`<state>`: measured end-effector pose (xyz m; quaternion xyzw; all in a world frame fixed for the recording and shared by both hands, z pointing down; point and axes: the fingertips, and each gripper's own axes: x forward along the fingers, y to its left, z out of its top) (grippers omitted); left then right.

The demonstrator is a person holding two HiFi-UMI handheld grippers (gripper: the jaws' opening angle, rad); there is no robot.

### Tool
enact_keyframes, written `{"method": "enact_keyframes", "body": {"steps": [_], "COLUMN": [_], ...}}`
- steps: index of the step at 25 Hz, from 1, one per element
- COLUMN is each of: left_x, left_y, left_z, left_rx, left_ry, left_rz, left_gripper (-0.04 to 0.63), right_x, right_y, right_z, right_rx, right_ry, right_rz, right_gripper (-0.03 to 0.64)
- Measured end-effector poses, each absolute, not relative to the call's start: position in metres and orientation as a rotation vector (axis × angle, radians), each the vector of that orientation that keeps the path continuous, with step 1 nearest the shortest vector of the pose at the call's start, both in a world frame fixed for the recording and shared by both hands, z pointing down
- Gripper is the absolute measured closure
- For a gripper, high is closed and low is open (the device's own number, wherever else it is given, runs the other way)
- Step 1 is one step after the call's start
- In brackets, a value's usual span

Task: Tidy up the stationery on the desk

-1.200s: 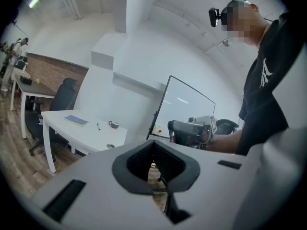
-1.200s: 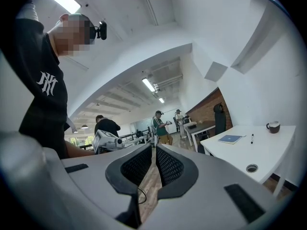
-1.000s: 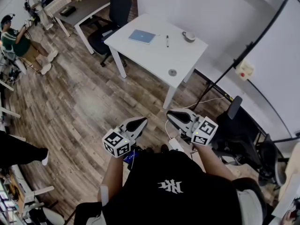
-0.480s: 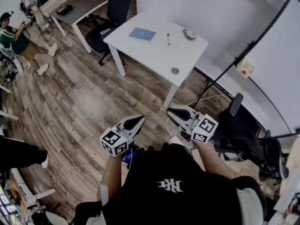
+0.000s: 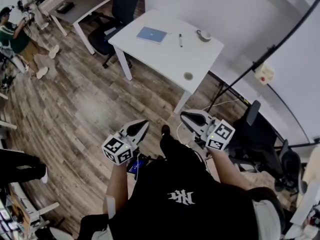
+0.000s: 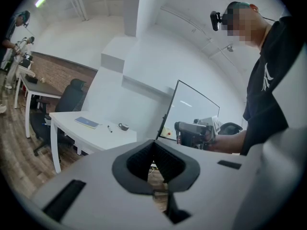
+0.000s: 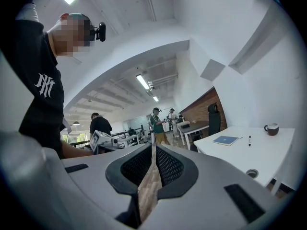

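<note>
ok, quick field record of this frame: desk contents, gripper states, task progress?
desk: white desk, across the wooden floor from the person
on desk: blue notebook, black pen, mug, all apart
desk fitting: round cable grommet near the front edge
left gripper: jaws together, nothing between them
right gripper: jaws together, nothing between them
task status: not started; both grippers are short of the desk

Bright even light from ceiling strips [image 7: 143, 82], soft shadows, heavy fisheye curvature, black corners
</note>
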<state>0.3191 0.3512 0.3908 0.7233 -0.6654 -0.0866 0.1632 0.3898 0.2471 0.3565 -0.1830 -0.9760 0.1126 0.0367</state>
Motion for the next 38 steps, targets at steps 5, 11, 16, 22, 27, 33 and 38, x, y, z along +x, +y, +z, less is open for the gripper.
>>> {"method": "enact_keyframes", "body": {"steps": [5,11,16,22,27,33,38], "left_x": [0.283,0.232,0.177,0.115,0.080,0.033,-0.026], "left_y": [0.329,0.287,0.258,0.225,0.196,0.176,0.153], "left_z": [0.398,0.399,0.402,0.398,0.388,0.382,0.389], "left_rx": [2.045,2.036,1.994,1.958,1.967,2.029,2.074], "left_ry": [-1.900,-1.899,-1.913,-1.942,-1.957,-1.919,-1.833], "left_rz": [-0.233,-0.202,-0.187,-0.203,-0.169,-0.128,-0.180], "left_gripper": [0.597,0.597,0.597,0.597,0.597,0.597,0.597], "right_x": [0.352,0.295,0.238,0.177,0.142,0.101,0.053], "right_y": [0.224,0.182,0.150,0.118,0.096,0.090,0.072], "right_z": [0.363,0.368,0.369,0.367,0.363,0.370,0.392], "right_rx": [-0.581,-0.584,-0.625,-0.682,-0.693,-0.654,-0.500], "right_ry": [-2.997,-2.984,-2.957,-2.936,-2.943,-2.947,-2.907], "right_rz": [0.363,0.405,0.405,0.433,0.444,0.462,0.496], "right_gripper": [0.565,0.565,0.565,0.565,0.565,0.565,0.565]}}
